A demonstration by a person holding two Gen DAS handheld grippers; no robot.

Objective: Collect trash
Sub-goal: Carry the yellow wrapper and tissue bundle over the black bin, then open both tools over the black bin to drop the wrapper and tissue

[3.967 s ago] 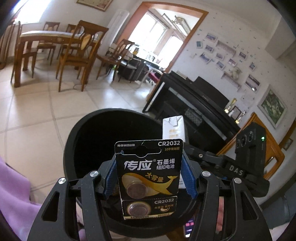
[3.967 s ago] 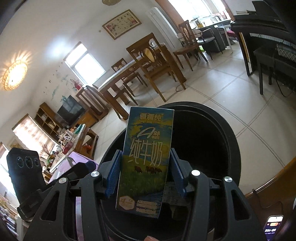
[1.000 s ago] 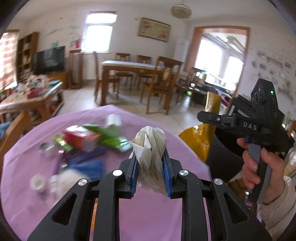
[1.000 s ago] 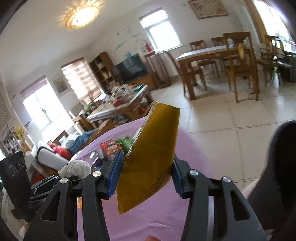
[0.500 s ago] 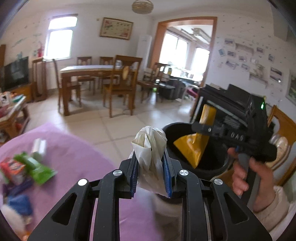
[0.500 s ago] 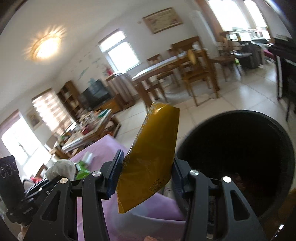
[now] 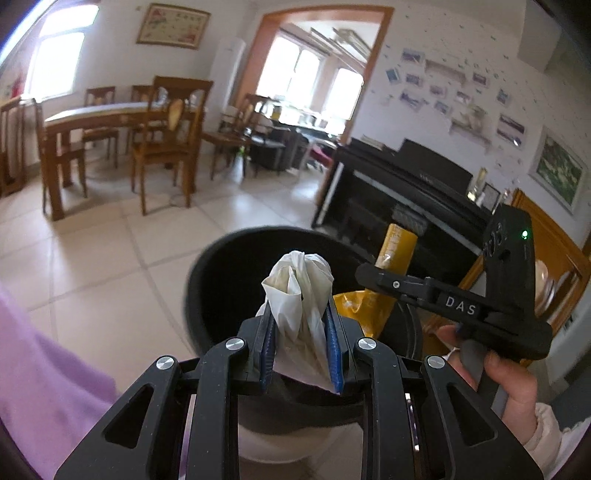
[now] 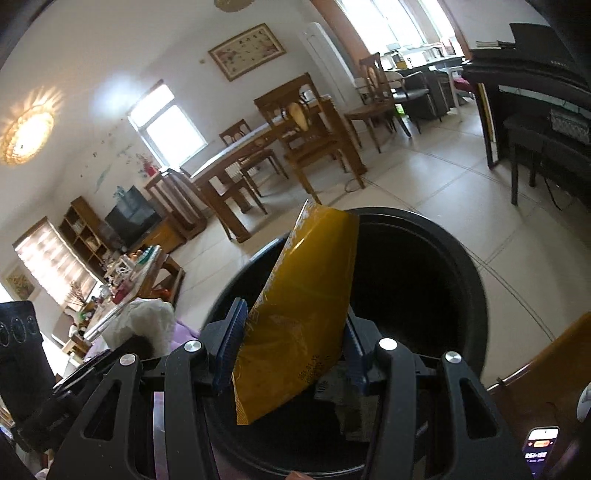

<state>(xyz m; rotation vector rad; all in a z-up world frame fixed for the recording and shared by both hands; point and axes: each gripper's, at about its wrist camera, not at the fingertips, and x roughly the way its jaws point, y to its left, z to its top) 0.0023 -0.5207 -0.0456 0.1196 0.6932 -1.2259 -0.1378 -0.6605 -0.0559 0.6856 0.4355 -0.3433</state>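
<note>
White crumpled plastic bag (image 7: pixel 299 295) sits clamped in the left gripper (image 7: pixel 300 332), poised over the mouth of the black bin (image 7: pixel 221 280), not yet dropped; the right hand (image 7: pixel 495 373) holds its tool just beside. From the right wrist, the right gripper (image 8: pixel 291 343) clenches a yellow packet (image 8: pixel 306 302) tilted above the bin's rim (image 8: pixel 476 280), with scraps already lying inside. Both drops remain.

Beyond your work you see a brown wooden dining table (image 7: pixel 110 114) ringed by wooden slat-back chairs (image 7: pixel 168 140) on pale floor tiles (image 7: pixel 92 254). A black upright piano (image 7: pixel 399 192) stands against the white wall, and a gilt-framed picture (image 7: pixel 171 26) hangs high up.
</note>
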